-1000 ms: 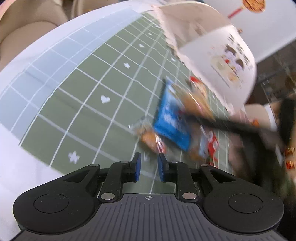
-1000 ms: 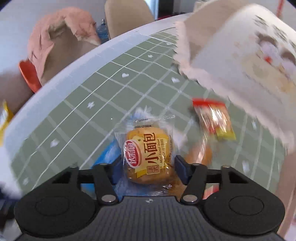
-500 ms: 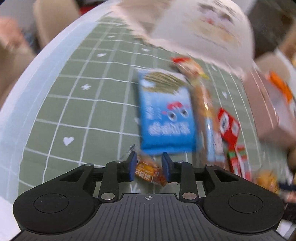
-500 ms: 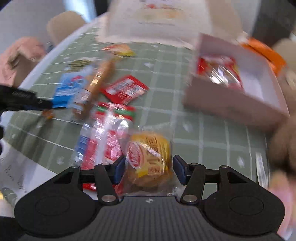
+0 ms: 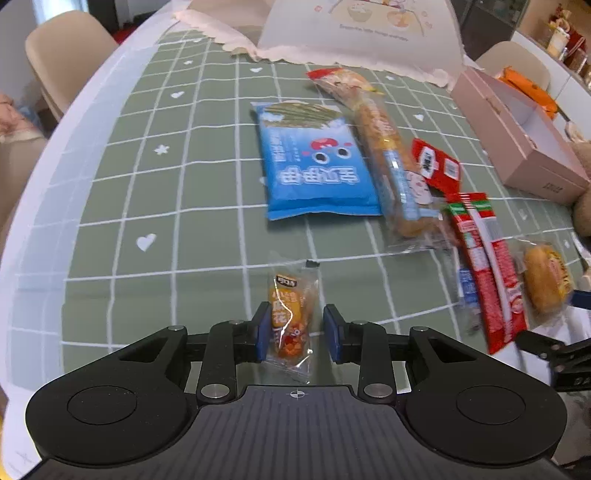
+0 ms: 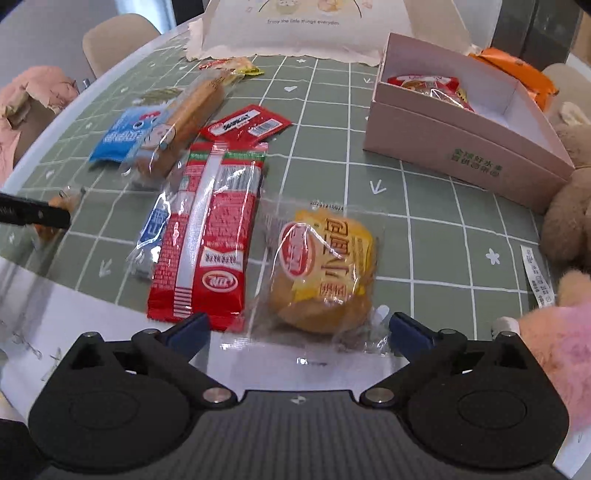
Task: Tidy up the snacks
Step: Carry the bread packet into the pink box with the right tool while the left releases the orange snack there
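A small orange snack packet (image 5: 291, 317) lies on the green checked cloth between the pads of my left gripper (image 5: 295, 332). The jaws are slightly apart, with a gap at the right pad. My right gripper (image 6: 299, 326) is opening wide. The yellow bun packet (image 6: 325, 273) lies flat on the cloth just ahead of its pads, free of them. To its left lie a red sausage pack (image 6: 210, 236), a red sachet (image 6: 243, 123), a long bread stick (image 6: 184, 118) and a blue packet (image 6: 125, 136). The pink box (image 6: 461, 140) at the back right holds one red packet.
A white paper bag (image 6: 303, 26) stands at the far edge of the table. Plush toys (image 6: 569, 206) crowd the right side, next to the box. An orange bag (image 6: 517, 70) lies behind the box. Beige chairs (image 5: 66, 55) stand beyond the round table's white rim.
My right gripper swung right towards the box with the bun packet, then opened and left it on the cloth. My left gripper moved over the small orange packet and its jaws parted.
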### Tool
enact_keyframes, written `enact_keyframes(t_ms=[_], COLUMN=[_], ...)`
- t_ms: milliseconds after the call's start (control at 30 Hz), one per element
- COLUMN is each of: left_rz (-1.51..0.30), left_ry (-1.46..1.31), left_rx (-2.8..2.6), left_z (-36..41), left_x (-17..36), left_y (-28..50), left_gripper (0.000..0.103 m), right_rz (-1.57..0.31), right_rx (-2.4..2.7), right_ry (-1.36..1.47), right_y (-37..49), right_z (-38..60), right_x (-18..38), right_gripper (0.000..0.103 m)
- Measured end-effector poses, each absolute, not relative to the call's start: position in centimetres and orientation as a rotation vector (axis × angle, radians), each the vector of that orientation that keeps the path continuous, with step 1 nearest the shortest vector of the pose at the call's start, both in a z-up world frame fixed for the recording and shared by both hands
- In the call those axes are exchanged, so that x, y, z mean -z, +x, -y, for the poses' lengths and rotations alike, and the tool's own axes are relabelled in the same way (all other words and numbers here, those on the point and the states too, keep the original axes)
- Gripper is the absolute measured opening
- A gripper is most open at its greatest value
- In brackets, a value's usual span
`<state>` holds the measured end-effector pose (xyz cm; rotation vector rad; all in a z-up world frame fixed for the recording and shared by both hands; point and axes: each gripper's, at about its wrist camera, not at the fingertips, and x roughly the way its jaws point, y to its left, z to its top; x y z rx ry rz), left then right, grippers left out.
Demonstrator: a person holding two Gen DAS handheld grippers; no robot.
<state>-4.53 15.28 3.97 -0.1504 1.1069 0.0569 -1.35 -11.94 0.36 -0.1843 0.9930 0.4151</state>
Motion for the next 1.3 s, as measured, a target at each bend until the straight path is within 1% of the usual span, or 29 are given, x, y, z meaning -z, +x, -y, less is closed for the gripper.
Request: enact_keyframes(t_ms=[100,233,367,467,500,533,567,633,667,700,733,767,900,967,1067,1167,1233,1300], left_rz=[-1.106,-1.117,-1.135,-1.141,-1.144,-1.148,-1.149,-1.146,-1.142,-1.137,-1.131,-1.12,-1.031,-0.937,-0.776,-0.642,-0.613,-0.67], left_ry=[-0.15,-0.176,-0.183,-0.166,-0.163,-0.161,-0.159,-0.155,-0.15,-0.145,-0.141,-0.143,-0.217,-0.241,-0.193,-0.169,-0.19,-0.25], left_rx=[-0.026,0.022,0.072,0.087,0.088,0.091,0.094,0.104,0.113,0.121,0.129,0.14,0.25,0.339,0.438,0.503,0.569,0.633], left_z=[-14.2,-12.7,-11.0,-10.2,-10.0,-9.9,-9.8,-9.4,-9.2,-9.0,-8.7,-8.5,-7.4,-6.4,-4.2,-1.3,0.8,2.6], left_x=[-3.9,-3.9,-3.8,-3.8,-3.8,-3.8,-3.8,-4.1,-4.3,-4.4,-4.8,-5.2,-9.2,-12.9,-19.1,-23.9,-25.7,-25.6], left_y=[-4.8,-5.3,-5.8,-6.1,-6.1,-6.1,-6.2,-6.1,-6.0,-5.9,-5.8,-5.8,-4.8,-3.1,0.5,4.9,8.1,11.5], left_gripper=[0.033,0.026,0.026,0.025,0.024,0.024,0.024,0.024,0.024,0.024,0.024,0.024,0.024,0.024,0.024,0.025,0.026,0.028], right_rz=[-0.96,-0.971,-0.916,-0.932,-0.954,-0.975,-1.005,-1.035,-1.044,-1.035,-1.038,-1.042,-0.98,-0.925,-0.833,-0.773,-0.753,-0.751], right_rx=[-0.43,-0.43,-0.403,-0.402,-0.4,-0.399,-0.404,-0.408,-0.408,-0.406,-0.415,-0.42,-0.416,-0.416,-0.386,-0.349,-0.316,-0.283], right_ry=[-0.189,-0.178,-0.056,0.03,0.053,0.064,0.07,0.048,0.026,0.0,-0.008,-0.003,0.044,0.063,0.075,0.075,0.072,0.072], right_y=[-1.8,-1.3,-0.4,1.3,1.9,2.3,2.9,3.2,3.2,2.9,2.7,2.4,0.5,-0.4,-1.4,-1.9,-2.1,-2.0], right_z=[12.3,12.6,14.3,14.9,14.8,14.7,14.5,14.1,13.9,13.8,14.0,14.3,16.9,17.9,19.5,20.8,21.7,22.5], right_x=[-0.3,-0.7,-2.9,-3.6,-3.4,-3.2,-2.9,-2.2,-2.0,-2.1,-2.4,-2.6,-6.3,-8.9,-12.5,-14.8,-15.4,-15.6], right_gripper=[0.103,0.102,0.102,0.102,0.099,0.092,0.089,0.075,0.071,0.059,0.054,0.053,0.053,0.053,0.053,0.053,0.053,0.053])
